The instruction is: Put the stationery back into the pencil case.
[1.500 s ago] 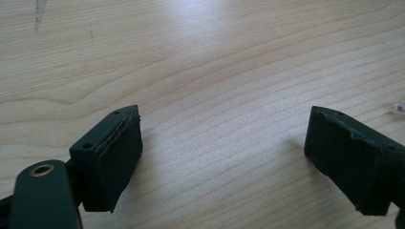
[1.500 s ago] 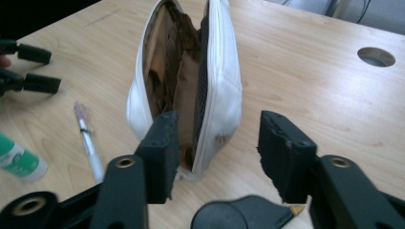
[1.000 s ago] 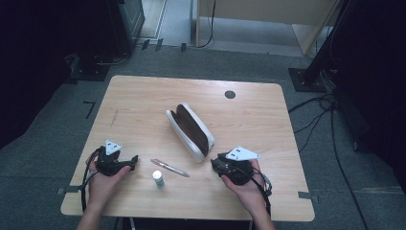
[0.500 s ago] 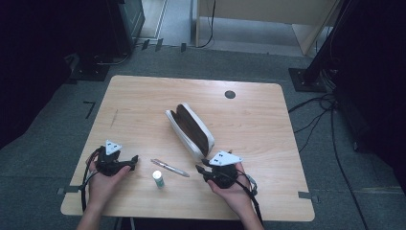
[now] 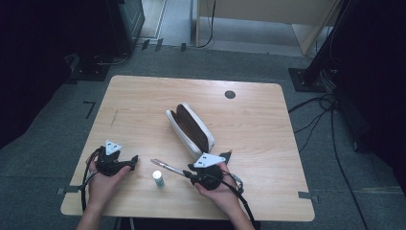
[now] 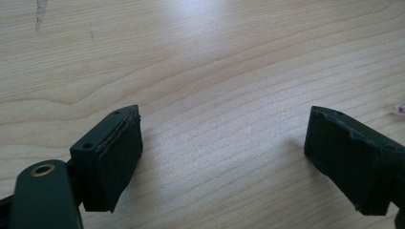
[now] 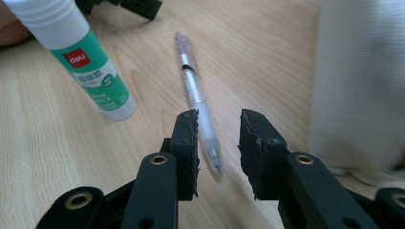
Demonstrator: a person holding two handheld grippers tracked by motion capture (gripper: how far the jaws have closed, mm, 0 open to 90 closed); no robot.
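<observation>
A clear pen point(image 5: 165, 166) point(image 7: 196, 95) with a pinkish tip lies on the wooden table point(image 5: 143, 100) near its front edge. My right gripper point(image 5: 184, 173) point(image 7: 218, 138) is low over the pen's near end. Its jaws have just been closing and stand on either side of the pen, with small gaps still showing. An upright white and green glue stick point(image 5: 157, 178) point(image 7: 81, 57) stands just left of the pen. At the front left my left gripper point(image 5: 134, 159) point(image 6: 224, 157) rests wide open over bare wood.
An open white pencil case point(image 5: 190, 128) point(image 7: 358, 86) with a dark brown lining lies at the table's middle, close to the right gripper's far side. A small dark round grommet point(image 5: 230, 94) sits near the back edge. Cables trail off the front edge.
My right gripper has moved left and slightly down to the pen's end, and its jaws have narrowed around the pen. The left gripper has stayed still.
</observation>
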